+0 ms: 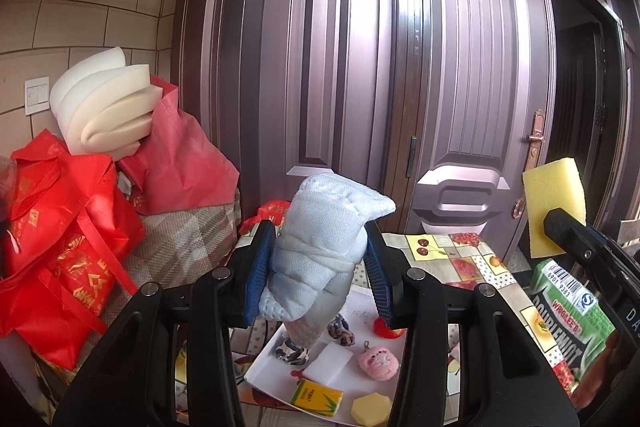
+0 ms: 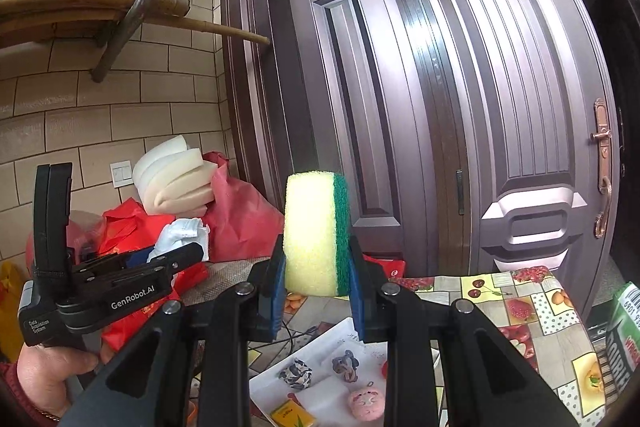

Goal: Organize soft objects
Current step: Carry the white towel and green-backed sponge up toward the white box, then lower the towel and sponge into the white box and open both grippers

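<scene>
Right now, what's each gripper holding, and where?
Left gripper: pale blue cloth bundle, pinched around its middle. Right gripper: yellow-green sponge, clamped at its lower end.

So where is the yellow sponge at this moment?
In the right wrist view the sponge is held up in the right claw, above the white tray, in front of the brown door.

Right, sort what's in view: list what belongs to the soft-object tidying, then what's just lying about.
Belongs to the job:
left gripper, shut on the blue cloth bundle
right gripper, shut on the sponge
pink plush charm
white tray

Just lying about:
red bags
foam stack
gum box
door
</scene>
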Motion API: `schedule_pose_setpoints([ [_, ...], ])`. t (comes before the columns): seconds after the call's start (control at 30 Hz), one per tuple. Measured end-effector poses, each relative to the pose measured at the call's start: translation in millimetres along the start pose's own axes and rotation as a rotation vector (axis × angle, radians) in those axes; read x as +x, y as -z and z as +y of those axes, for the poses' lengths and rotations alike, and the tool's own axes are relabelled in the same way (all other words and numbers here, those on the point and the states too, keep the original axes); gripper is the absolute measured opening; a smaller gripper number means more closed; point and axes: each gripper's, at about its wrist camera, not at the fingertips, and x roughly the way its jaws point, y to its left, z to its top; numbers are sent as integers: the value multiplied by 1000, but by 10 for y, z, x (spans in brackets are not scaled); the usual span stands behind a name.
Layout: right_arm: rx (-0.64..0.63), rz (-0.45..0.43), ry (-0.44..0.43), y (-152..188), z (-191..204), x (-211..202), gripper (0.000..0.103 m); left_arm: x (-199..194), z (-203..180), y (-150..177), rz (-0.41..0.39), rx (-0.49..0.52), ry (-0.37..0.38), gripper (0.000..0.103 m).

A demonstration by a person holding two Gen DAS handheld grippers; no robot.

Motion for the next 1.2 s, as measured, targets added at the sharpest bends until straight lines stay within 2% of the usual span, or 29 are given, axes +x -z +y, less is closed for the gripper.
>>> schedule_pose_setpoints([
  [0.1, -2, 13, 1, 28, -21, 67, 26, 80, -11, 14, 1, -4, -16, 44],
  [0.3, 14, 56, 8, 262, -99, 241, 26, 356, -47, 289, 70, 9, -25, 44],
  [0.53, 47, 93, 47, 177, -117, 514, 26, 665, 49, 200, 115, 1, -36, 44],
  [0.67, 75, 153, 53, 287, -171, 794, 26, 1171, 68, 290, 245, -13, 2, 44],
  [0.8, 125, 275, 67, 515, -282, 1133, 26, 1724, 114, 512, 404, -40, -20, 44],
  [0.93, 185, 404, 61, 787, -405, 1390, 26, 2097, 103, 939, 558, -31, -33, 44],
  [1.07, 230, 521, 68, 1191, -567, 1612, 26, 2337, 52, 1463, 691, -36, 0, 44],
  [1.2, 226, 634, 98, 1595, -639, 1844, 26, 2478, 3, 1932, 780, -49, 32, 44],
])
